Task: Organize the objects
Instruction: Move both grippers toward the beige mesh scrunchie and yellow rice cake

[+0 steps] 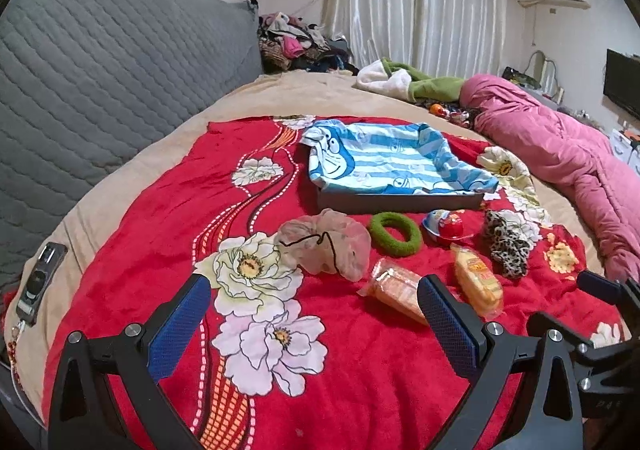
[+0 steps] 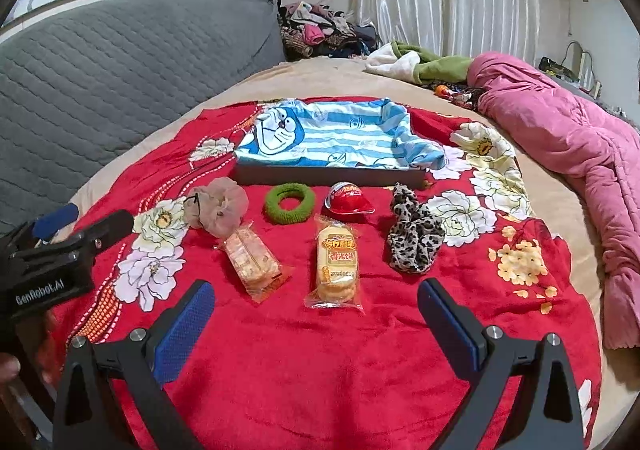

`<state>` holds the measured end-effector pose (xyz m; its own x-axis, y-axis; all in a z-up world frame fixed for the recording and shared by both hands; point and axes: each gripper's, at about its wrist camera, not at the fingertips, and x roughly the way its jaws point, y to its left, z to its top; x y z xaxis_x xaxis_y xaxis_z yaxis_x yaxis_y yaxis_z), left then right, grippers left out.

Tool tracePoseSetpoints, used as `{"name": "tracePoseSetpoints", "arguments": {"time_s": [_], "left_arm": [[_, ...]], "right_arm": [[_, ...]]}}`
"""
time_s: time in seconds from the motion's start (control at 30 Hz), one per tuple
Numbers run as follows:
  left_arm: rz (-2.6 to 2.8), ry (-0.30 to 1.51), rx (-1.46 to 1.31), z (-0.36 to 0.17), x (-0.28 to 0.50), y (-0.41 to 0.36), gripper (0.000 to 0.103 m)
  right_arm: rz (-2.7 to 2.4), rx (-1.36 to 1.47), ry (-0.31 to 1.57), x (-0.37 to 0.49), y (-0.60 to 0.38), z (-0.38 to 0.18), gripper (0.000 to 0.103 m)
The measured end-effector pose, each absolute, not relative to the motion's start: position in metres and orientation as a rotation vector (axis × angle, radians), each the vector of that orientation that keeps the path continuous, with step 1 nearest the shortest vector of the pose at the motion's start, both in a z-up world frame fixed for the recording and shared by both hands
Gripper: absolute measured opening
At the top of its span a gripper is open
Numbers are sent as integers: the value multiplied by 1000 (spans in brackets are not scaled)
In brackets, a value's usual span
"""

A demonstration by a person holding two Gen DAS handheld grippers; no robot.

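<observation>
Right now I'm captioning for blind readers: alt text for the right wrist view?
An open right claw hovers over a red floral blanket holding two snack packets, three scrunchies and a red capsule, before a cloth-lined tray. The left claw enters at left.

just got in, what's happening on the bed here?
Nothing is picked up yet. A person holds both grippers above a red flowered blanket, and the left gripper and right gripper are both open and empty. Laid out ahead: a beige scrunchie, green hair ring, red capsule toy, leopard scrunchie and two snack packs. Behind them sits a tray lined with a blue striped cloth.
</observation>
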<state>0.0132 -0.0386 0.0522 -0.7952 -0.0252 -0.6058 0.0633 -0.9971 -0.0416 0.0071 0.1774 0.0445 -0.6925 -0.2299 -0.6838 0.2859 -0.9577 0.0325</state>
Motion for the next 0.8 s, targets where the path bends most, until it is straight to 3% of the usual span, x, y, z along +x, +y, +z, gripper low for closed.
{"name": "tracePoseSetpoints", "arguments": {"time_s": [0.43,0.8], "left_arm": [[-2926,102,1055,31,-25,-39,103],[-2914,70,1108,14,-61,-33,103]], "right_arm": [[-2631,1129,204,-20,165,19,102],[-2616,1209,159,-48,170,1,99]]}}
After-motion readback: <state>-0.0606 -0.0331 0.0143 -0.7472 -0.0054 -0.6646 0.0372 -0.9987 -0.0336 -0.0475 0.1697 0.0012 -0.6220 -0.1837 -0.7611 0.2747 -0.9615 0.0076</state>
